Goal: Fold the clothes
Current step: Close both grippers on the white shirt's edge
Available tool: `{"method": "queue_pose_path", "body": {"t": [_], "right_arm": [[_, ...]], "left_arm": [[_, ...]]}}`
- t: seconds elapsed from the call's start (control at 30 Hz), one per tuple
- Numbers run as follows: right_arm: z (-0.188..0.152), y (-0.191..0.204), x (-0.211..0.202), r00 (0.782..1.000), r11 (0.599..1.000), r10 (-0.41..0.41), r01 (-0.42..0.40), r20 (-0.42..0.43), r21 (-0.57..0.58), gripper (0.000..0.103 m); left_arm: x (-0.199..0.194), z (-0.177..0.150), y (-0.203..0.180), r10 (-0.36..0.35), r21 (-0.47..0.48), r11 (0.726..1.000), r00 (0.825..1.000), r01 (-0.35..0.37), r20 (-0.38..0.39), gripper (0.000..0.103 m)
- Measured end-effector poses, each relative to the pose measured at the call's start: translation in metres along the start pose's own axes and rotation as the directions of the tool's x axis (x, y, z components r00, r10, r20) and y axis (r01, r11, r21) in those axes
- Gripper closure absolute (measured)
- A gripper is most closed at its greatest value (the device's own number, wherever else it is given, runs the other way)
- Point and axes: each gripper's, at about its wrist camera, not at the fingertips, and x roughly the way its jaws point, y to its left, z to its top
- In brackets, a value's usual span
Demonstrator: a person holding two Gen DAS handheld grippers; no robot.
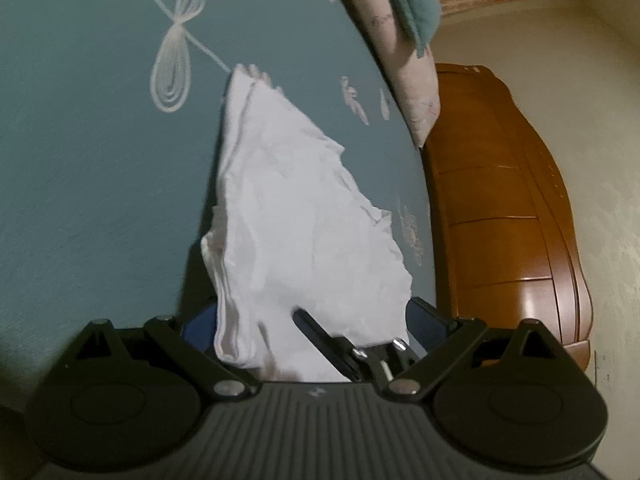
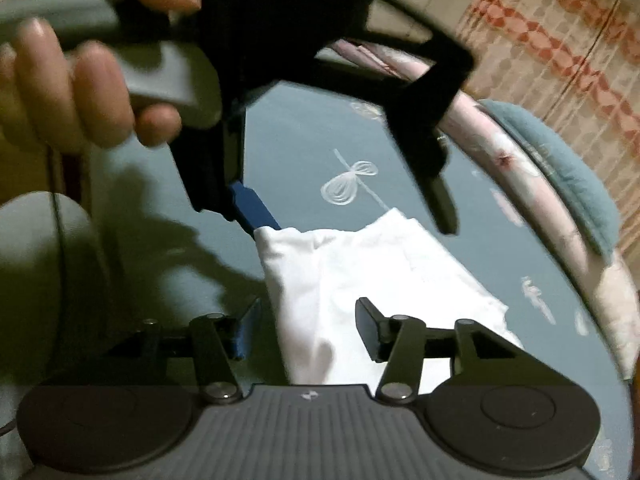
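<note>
A white garment (image 1: 288,216) lies crumpled on a teal bedsheet (image 1: 80,160) with a white dragonfly print. In the left wrist view the cloth's near end drapes between my left gripper's (image 1: 308,320) fingers, which stand wide apart over it. In the right wrist view the same garment (image 2: 360,280) lies ahead, and my right gripper (image 2: 308,324) is open with its near edge between the fingers. The left gripper (image 2: 344,208) hangs over the garment's far edge, held by a hand (image 2: 80,80), its blue pad touching the cloth's corner.
A wooden dresser (image 1: 500,220) stands beside the bed at the right. A pink floral pillow (image 1: 404,60) and a teal cushion (image 2: 560,160) lie at the head of the bed. A patterned curtain (image 2: 560,40) hangs behind.
</note>
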Motion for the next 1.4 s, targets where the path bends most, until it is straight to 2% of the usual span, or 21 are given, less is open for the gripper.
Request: {"method": "queue_pose_path", "body": {"t": [0.1,0.13,0.17,0.2,0.23,0.3,0.33,0.47,0.67,0.97,1.2,1.23,1.3,1.37,1.4], "right_arm": [[-0.001,0.009,0.01,0.997,0.996,-0.074,0.073,-0.009,-0.042,0.048],[-0.001,0.012,0.013,0.995,0.994,-0.095,0.094,-0.012,-0.059,0.056],[-0.002,0.012,0.014,0.994,0.992,-0.107,0.106,-0.014,-0.061,0.084],[-0.002,0.009,0.015,0.994,0.993,-0.112,0.111,-0.018,-0.048,0.099],[-0.002,0.005,0.015,0.994,0.994,-0.109,0.108,-0.022,-0.021,0.1],[-0.001,-0.004,0.012,0.995,0.995,-0.096,0.097,-0.018,0.032,0.1],[-0.001,-0.008,0.01,0.995,0.994,-0.095,0.095,-0.014,0.051,0.1],[0.002,-0.021,0.004,0.996,0.99,-0.089,0.087,0.014,0.108,0.1],[0.002,-0.032,0.002,0.997,0.986,-0.076,0.071,0.03,0.149,0.1],[0.005,-0.047,-0.012,0.997,0.979,-0.071,0.062,0.041,0.193,0.1],[-0.001,-0.042,-0.019,0.998,0.975,-0.058,0.049,0.038,0.218,0.1],[-0.002,-0.041,-0.021,0.998,0.974,-0.057,0.047,0.037,0.221,0.1],[-0.002,-0.043,-0.019,0.998,0.972,-0.055,0.046,0.036,0.23,0.1],[-0.002,-0.046,-0.017,0.998,0.97,-0.054,0.044,0.034,0.238,0.1],[-0.002,-0.047,-0.016,0.998,0.969,-0.053,0.043,0.033,0.242,0.1]], "left_arm": [[0.0,0.001,-0.006,-0.01,0.021,1.0,1.0,0.01,-0.003,0.007],[0.0,0.002,-0.008,-0.009,0.033,0.999,1.0,0.009,-0.005,0.007],[0.0,0.002,-0.008,-0.001,0.044,0.999,1.0,0.002,-0.005,0.007],[-0.001,0.003,-0.008,0.015,0.053,0.998,1.0,-0.015,-0.001,0.007],[-0.002,0.004,-0.008,0.045,0.062,0.997,0.999,-0.046,0.012,0.009],[-0.003,0.009,-0.005,0.113,0.079,0.99,0.992,-0.117,0.048,0.009],[-0.002,0.013,-0.003,0.126,0.078,0.989,0.991,-0.13,0.056,0.012],[0.01,0.032,0.008,0.127,0.036,0.991,0.991,-0.129,0.05,0.027],[0.039,0.058,0.01,0.121,0.023,0.992,0.992,-0.122,0.038,0.04],[0.079,0.102,0.007,0.155,0.055,0.986,0.988,-0.155,0.005,0.041],[0.091,0.12,0.001,0.168,0.101,0.981,0.986,-0.165,-0.024,0.041],[0.092,0.121,-0.001,0.173,0.113,0.979,0.984,-0.169,-0.029,0.044],[0.093,0.122,-0.004,0.205,0.142,0.97,0.978,-0.198,-0.036,0.059],[0.095,0.121,-0.009,0.256,0.176,0.953,0.966,-0.246,-0.038,0.081],[0.096,0.121,-0.012,0.278,0.191,0.945,0.96,-0.266,-0.038,0.082]]}}
